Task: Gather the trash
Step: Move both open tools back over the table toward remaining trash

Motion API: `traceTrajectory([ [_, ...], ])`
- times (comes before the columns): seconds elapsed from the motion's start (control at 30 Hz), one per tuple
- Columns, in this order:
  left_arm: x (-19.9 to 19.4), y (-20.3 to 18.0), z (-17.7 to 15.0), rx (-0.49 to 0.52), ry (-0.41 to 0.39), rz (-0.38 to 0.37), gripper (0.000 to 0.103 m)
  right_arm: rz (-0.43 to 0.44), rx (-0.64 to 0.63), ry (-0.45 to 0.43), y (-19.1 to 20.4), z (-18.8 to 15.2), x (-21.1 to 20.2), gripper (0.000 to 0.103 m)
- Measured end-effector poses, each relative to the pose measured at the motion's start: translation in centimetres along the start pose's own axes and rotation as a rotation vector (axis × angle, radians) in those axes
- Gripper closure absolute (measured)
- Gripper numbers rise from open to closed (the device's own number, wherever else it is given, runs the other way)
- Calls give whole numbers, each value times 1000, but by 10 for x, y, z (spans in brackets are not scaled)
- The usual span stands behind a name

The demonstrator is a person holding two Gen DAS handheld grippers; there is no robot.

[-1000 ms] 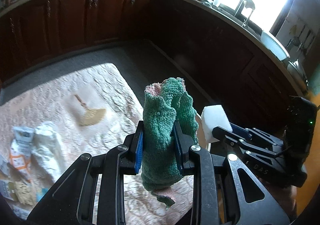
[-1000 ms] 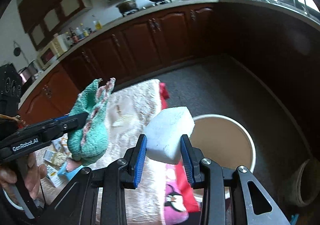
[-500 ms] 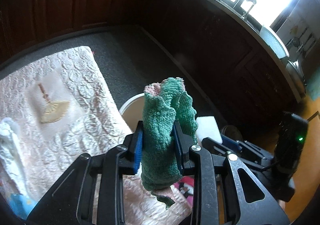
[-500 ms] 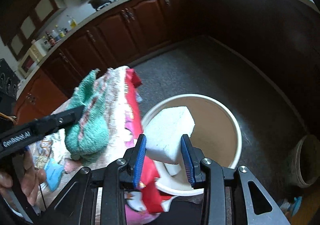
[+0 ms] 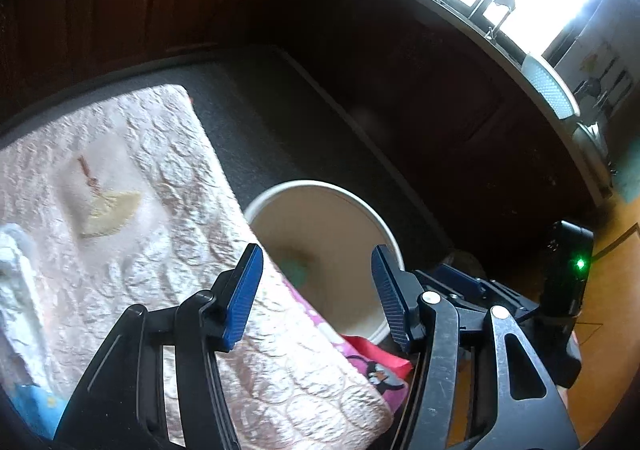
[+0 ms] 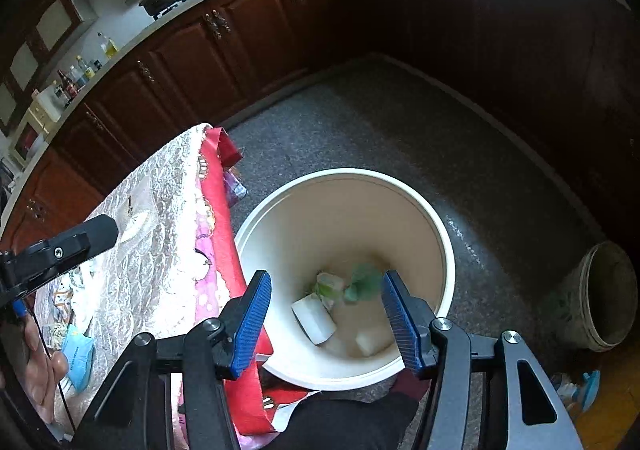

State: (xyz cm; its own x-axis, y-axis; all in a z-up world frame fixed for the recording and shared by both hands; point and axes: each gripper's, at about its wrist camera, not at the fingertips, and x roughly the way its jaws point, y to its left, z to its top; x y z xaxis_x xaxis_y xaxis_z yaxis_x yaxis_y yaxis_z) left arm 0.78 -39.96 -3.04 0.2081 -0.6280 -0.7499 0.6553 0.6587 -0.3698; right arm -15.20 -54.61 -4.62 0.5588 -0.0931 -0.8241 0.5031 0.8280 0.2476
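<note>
Now both grippers [image 5: 316,290] [image 6: 326,314] just opened, empty; green cloth [image 6: 364,282], white block [image 6: 370,342] dropped into bucket [image 6: 444,250].

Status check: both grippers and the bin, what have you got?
Left gripper and right gripper open, jaws just opened, nothing between. Green cloth and white blocks in the bin. Nothing blocking.

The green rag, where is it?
In the right wrist view the green rag lies at the bottom of the white bucket on the floor, beside the white blocks, right of the table.
</note>
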Motion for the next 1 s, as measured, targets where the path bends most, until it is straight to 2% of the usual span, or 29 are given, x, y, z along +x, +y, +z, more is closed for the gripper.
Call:
traceTrajectory([
  [0.13,-8,6,-3,7,-24,35,48,6,-16,-10,5,-3,-4,48],
  [0.57,-57,26,-14,31,-111,156,48,37,-94,-46,57,0,-19,45],
  [1.0,-116,71,-34,-26,-195,266,48,132,-218,-73,138,-3,-30,39],
])
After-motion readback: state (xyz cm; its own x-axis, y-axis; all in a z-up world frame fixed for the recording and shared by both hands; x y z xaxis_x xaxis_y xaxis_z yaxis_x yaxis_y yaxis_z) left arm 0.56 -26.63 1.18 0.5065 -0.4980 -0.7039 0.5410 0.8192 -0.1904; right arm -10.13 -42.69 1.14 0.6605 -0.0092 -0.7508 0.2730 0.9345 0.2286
